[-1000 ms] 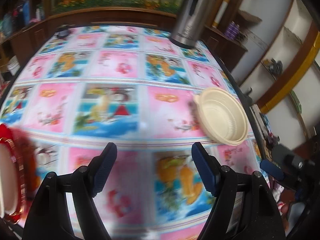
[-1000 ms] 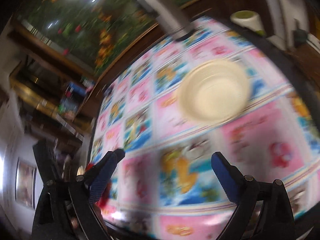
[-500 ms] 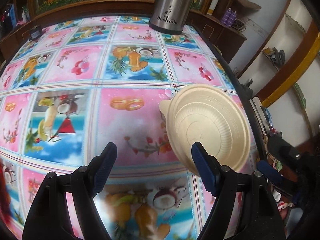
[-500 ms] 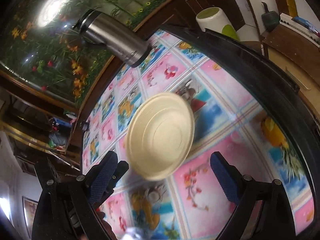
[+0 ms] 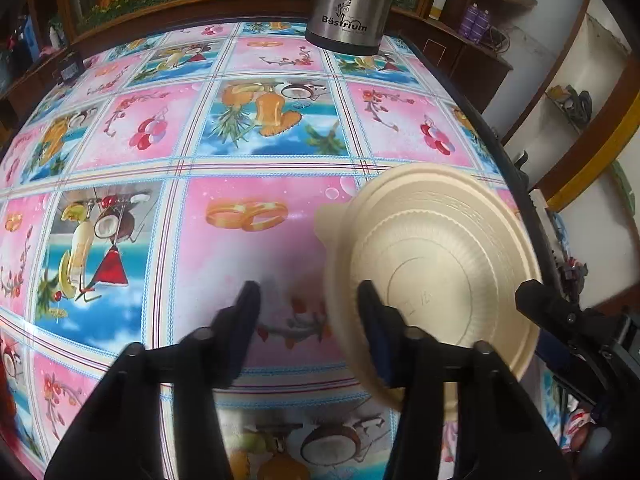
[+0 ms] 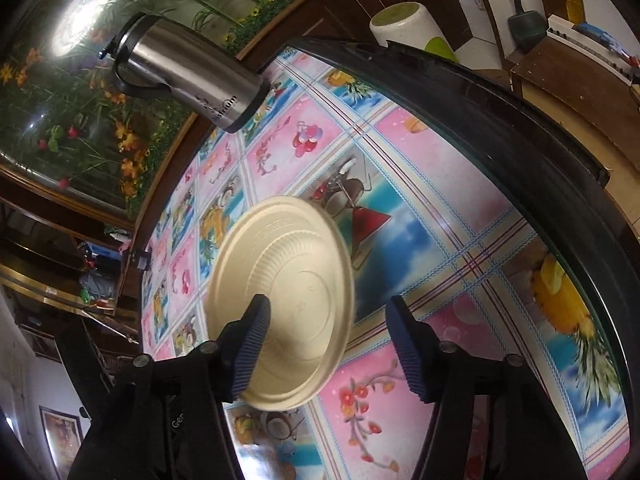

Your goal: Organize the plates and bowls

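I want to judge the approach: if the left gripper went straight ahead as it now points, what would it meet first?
Probably the cream bowl: the left gripper is open, its jaws astride the bowl's near left rim, one finger over the inside. Depth is unclear, so the tablecloth might come first.

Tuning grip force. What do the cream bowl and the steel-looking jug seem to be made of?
Cream bowl: probably thin moulded plastic or pulp fibre; matte, with fine radial ribs, stamped rings and a thin rim, likely light and flexible. Jug: looks like brushed stainless steel; a silvery sheen, soft reflections, a printed logo and a black handle in the right wrist view.
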### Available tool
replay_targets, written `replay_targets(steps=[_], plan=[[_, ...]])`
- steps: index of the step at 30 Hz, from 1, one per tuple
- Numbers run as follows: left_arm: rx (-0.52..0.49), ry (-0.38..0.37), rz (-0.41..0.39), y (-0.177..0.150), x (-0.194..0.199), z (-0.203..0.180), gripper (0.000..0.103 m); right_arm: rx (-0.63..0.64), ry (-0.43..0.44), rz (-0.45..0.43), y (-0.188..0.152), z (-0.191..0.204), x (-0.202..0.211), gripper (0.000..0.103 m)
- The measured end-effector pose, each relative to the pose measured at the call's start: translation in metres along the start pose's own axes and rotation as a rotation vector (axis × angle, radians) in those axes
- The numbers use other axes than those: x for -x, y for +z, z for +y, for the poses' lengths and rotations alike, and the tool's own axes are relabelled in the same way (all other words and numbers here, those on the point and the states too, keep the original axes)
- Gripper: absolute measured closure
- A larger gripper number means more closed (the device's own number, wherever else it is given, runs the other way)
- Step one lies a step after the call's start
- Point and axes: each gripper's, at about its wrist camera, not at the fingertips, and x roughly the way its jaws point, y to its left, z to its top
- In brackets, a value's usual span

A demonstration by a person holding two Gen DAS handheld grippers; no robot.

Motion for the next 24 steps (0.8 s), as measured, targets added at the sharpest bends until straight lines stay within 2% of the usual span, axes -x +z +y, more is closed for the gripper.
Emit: replay_targets(steps=[1, 2, 3, 5, 6, 24], plan=[[-0.009, 0.017, 0.005, 0.0, -0.002, -0.001, 0.08, 0.001, -0.005, 0.002, 0.0, 0.0, -0.002, 0.057], [-0.012, 0.016, 0.017, -0.001, -0.005, -0.001, 0.085, 0.009, -0.014, 0.005, 0.0, 0.0, -0.004, 0.065], [-0.011, 0.006, 0.023, -0.001, -0.006, 0.0, 0.088, 0.015, -0.02, 0.008, 0.0, 0.001, -0.005, 0.079], [-0.02, 0.009, 0.021, -0.002, -0.004, -0.001, 0.09, 0.028, -0.01, 0.023, -0.001, 0.002, -0.009, 0.085], [-0.02, 0.007, 0.025, -0.003, -0.004, 0.0, 0.09, 0.037, -0.007, 0.025, -0.002, 0.004, -0.009, 0.093], [0.008, -0.01, -0.013, -0.026, 0.039, 0.034, 0.09, 0.115, 0.051, 0.009, -0.04, 0.034, 0.016, 0.094]])
